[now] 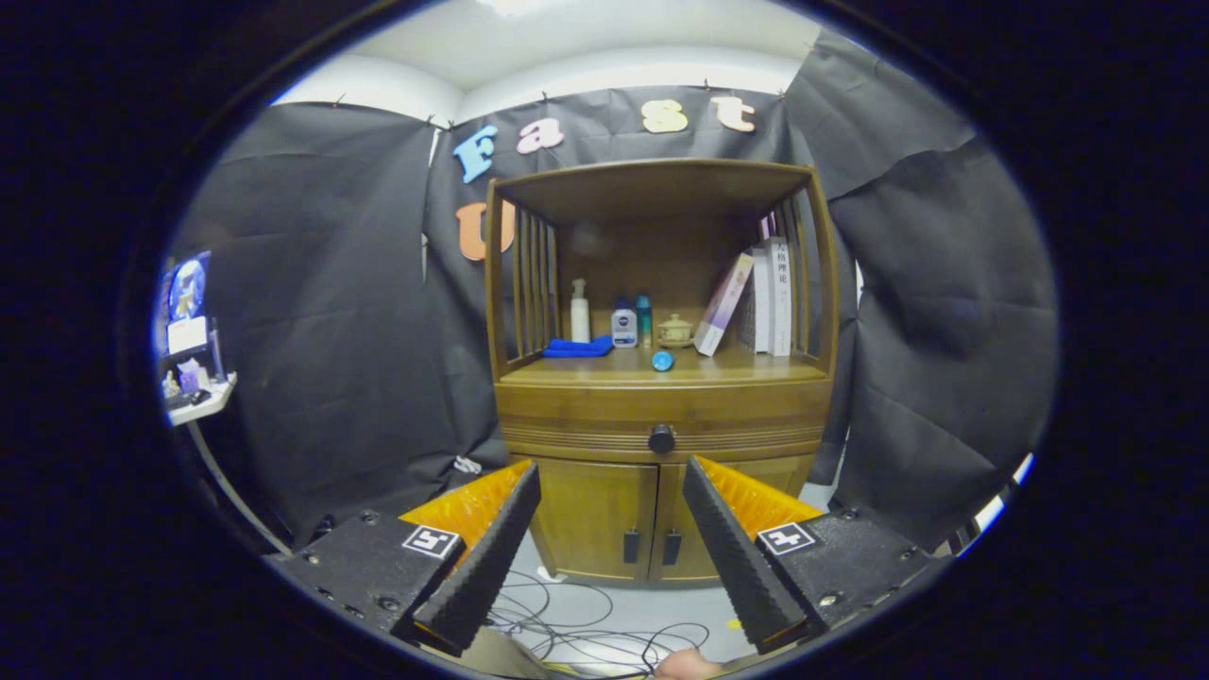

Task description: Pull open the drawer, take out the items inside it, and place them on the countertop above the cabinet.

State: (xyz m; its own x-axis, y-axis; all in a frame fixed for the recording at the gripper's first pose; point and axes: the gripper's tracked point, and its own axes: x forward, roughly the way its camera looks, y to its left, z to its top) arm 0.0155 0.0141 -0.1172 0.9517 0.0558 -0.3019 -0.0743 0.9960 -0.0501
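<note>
- The gripper (611,477) sat at the bottom centre of the frame, fingers spread wide with nothing between them.
- Beyond the fingers, mid-frame, the wooden cabinet's (661,397) drawer (604,418) was closed, its dark knob (661,438) centred.
- On the countertop (756,370) above lay a blue cloth (578,348), bottles (623,325), a small blue ball (662,360) and books (767,297).
</note>
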